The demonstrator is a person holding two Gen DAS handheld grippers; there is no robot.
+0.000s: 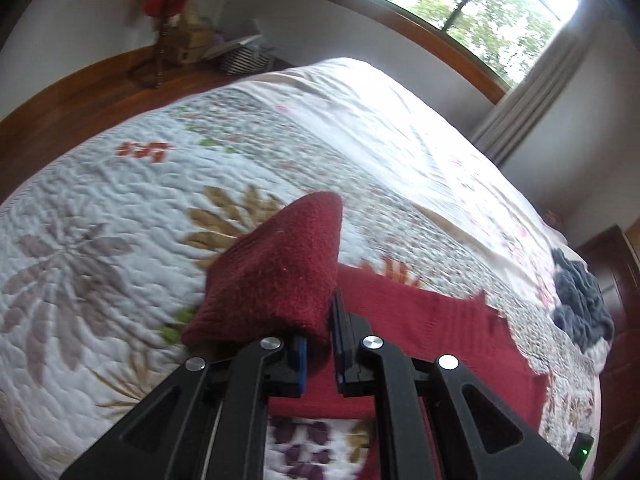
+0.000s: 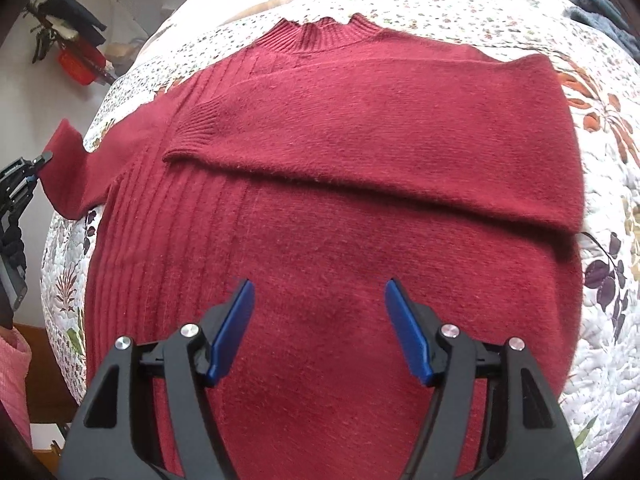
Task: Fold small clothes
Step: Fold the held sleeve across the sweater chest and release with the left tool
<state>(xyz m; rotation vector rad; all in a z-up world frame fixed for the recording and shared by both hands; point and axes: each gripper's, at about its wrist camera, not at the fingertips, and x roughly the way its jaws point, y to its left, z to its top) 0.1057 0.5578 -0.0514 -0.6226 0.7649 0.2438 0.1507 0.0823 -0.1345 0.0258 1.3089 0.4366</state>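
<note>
A dark red knit sweater (image 2: 328, 208) lies flat on the quilted bedspread (image 2: 608, 312), collar at the far end. Its right sleeve (image 2: 380, 136) is folded across the chest, cuff toward the left. The left sleeve (image 2: 76, 172) stretches off to the left, and my left gripper (image 2: 38, 164) is shut on its end. In the left wrist view that sleeve end (image 1: 280, 268) stands up, pinched by my left gripper (image 1: 320, 344) above the bed. My right gripper (image 2: 320, 320) hovers open over the sweater's lower body, nothing between its fingers.
A grey-blue garment (image 1: 580, 304) lies crumpled near the bed's far corner. A wooden floor (image 1: 80, 96) borders the bed, with a striped basket (image 1: 244, 56) and hanging clothes by the wall. A window (image 1: 472, 8) and curtain are behind the bed.
</note>
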